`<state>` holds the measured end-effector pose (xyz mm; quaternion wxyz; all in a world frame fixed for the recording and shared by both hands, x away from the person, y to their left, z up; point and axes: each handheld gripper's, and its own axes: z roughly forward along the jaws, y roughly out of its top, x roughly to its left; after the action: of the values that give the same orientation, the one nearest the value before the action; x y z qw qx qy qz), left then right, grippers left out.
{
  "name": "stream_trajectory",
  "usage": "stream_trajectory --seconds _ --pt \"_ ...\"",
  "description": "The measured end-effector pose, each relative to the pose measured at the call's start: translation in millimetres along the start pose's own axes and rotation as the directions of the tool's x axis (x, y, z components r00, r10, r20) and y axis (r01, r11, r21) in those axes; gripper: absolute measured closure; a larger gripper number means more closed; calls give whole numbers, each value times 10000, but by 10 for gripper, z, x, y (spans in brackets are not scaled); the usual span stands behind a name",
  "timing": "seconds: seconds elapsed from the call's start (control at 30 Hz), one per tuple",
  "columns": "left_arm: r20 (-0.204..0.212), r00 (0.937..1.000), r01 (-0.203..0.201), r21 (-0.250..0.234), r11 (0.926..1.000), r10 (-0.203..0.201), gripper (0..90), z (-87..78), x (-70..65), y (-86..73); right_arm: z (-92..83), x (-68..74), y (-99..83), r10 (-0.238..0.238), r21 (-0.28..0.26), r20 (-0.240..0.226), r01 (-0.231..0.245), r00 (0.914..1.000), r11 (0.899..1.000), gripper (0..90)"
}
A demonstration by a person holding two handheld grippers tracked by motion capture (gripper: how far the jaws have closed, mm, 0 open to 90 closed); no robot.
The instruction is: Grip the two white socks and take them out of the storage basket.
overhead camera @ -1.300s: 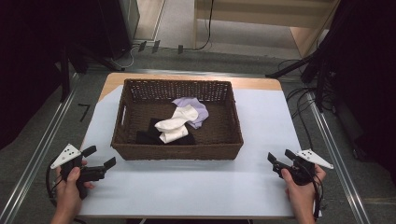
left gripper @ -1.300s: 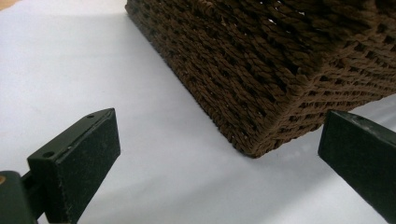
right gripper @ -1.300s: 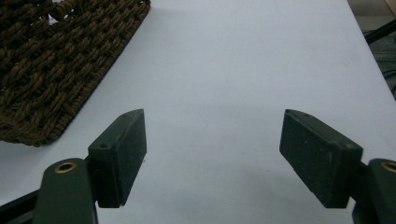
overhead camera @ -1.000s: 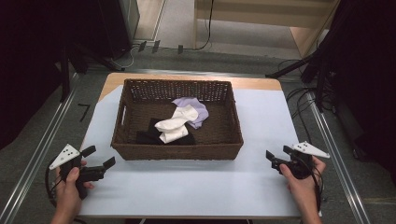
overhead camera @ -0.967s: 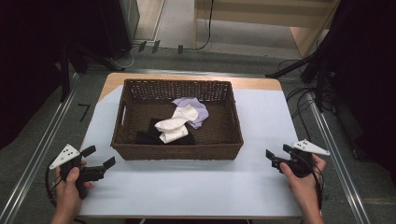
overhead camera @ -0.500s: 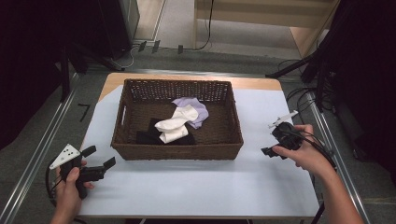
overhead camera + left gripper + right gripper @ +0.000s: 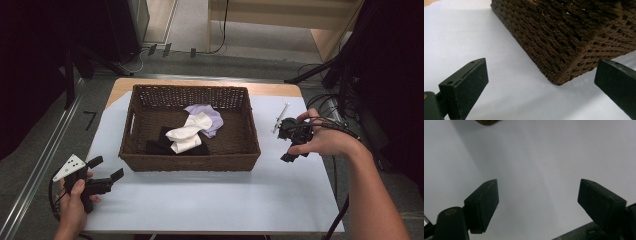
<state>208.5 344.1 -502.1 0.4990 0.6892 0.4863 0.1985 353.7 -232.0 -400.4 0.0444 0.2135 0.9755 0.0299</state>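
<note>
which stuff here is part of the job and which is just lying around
Part of the job:
- wicker basket
- white cloth
- purple cloth
- black cloth
- left gripper, open
- right gripper, open

Just lying about:
- cables beside the table
- wooden furniture at the back
</note>
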Motion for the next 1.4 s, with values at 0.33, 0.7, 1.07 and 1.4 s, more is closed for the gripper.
stream_trajectory --seconds 0.33,0.7,1.07,1.4 --pt "8 10000 -3 2 10000 3 0 0 0 0 -288 74 339 -1171 -319 -127 1167 9930 9927 160" --pt "24 10000 22 -31 10000 -22 1 2 -2 0 -495 181 704 -1674 -959 -1 1666 9859 9813 146" --pt "20 10000 -27 -35 10000 27 0 3 -1 0 -448 292 1113 -1834 -1265 -35 1815 9830 9752 144" --pt "56 10000 -77 -37 10000 78 0 -4 4 -1 -318 358 1551 -1594 -1674 -15 1569 9872 9733 148"
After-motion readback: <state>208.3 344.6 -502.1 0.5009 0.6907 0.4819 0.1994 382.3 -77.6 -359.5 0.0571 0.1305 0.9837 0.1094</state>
